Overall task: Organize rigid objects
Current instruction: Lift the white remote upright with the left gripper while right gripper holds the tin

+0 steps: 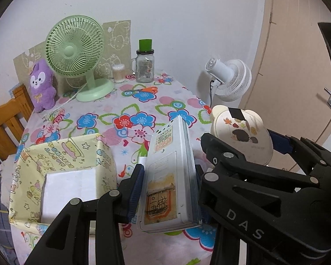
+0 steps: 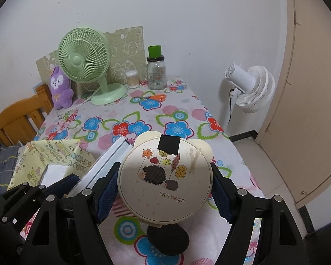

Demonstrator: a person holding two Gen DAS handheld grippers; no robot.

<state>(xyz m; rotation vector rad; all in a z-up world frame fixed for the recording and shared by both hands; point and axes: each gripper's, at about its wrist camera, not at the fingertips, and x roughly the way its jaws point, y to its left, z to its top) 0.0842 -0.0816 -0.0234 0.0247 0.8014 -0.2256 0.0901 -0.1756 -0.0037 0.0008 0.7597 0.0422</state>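
Left gripper (image 1: pixel 167 190) clamped on remote (image 1: pixel 167 176), long axis pointing up-frame; yellow box (image 1: pixel 61 154) lower left, nearer it. Right gripper (image 2: pixel 165 183) clamping round tin (image 2: pixel 165 176).

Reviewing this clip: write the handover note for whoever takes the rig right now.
Left gripper: shut on the white remote control, lifted above the floral tablecloth.
Right gripper: shut on the round hedgehog-print case, also off the table.
The yellow paper-lined box sits at the near left, with only something white visible inside.
Done: both items picked up.
Left: place them, probably in the box. Orange scissors remain near the jar.
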